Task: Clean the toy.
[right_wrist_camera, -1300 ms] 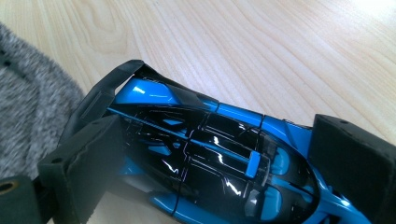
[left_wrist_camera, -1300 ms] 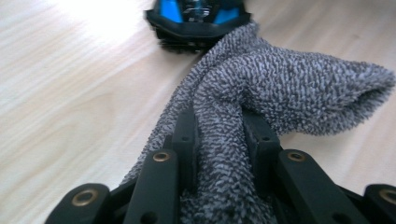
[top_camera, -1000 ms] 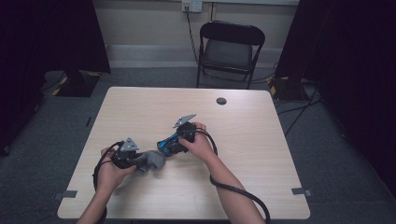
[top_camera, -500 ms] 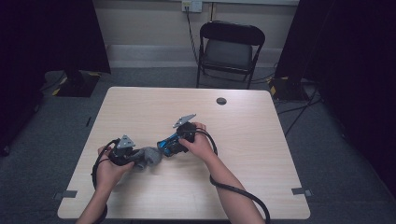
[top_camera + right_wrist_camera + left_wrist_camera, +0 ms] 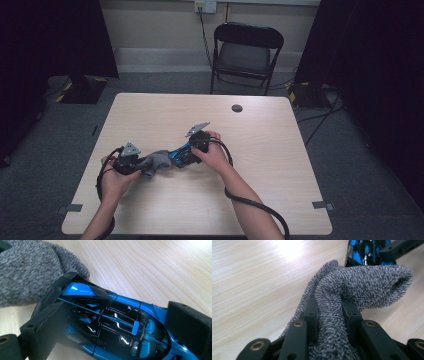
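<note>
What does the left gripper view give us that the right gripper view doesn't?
Left gripper view: the left gripper with both black jaws pinched shut on a fold of the grey fuzzy knit sock, whose open mouth gapes at the right end.

Right gripper view: the right gripper clamped across the glossy blue and black toy car, seen from above, with the sock's end bunched against one end of it.

Both: the sock, the car, and the light wooden table under them.
</note>
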{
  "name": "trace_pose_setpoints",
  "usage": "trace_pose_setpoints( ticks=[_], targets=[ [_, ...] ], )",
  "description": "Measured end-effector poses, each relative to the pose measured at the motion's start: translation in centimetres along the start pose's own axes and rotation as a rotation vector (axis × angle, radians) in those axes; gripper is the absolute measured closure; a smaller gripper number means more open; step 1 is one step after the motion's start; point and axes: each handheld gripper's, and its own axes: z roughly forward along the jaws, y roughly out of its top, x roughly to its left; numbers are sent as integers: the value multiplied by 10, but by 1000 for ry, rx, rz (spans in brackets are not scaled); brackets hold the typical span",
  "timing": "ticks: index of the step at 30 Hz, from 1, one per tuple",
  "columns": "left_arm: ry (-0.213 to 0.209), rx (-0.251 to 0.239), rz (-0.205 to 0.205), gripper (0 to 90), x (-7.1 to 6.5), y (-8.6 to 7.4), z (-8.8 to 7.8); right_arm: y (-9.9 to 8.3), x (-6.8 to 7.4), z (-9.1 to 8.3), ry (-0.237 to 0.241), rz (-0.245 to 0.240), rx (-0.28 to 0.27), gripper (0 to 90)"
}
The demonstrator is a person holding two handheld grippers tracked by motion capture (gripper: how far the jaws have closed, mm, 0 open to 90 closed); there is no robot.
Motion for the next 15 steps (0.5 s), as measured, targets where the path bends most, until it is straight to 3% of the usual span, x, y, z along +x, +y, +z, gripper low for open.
trace_pose_setpoints(
  ticks=[4,11,15],
  targets=[
    [9,-8,-11,700,5,3,-2,1,0,0,1,1,5,28],
    [42,-49,-74,700,17,9,-5,1,-1,0,4,-3,4,29],
    [54,-50,-71,701,21,19,-1,1,-1,0,5,-3,4,29]
  ],
)
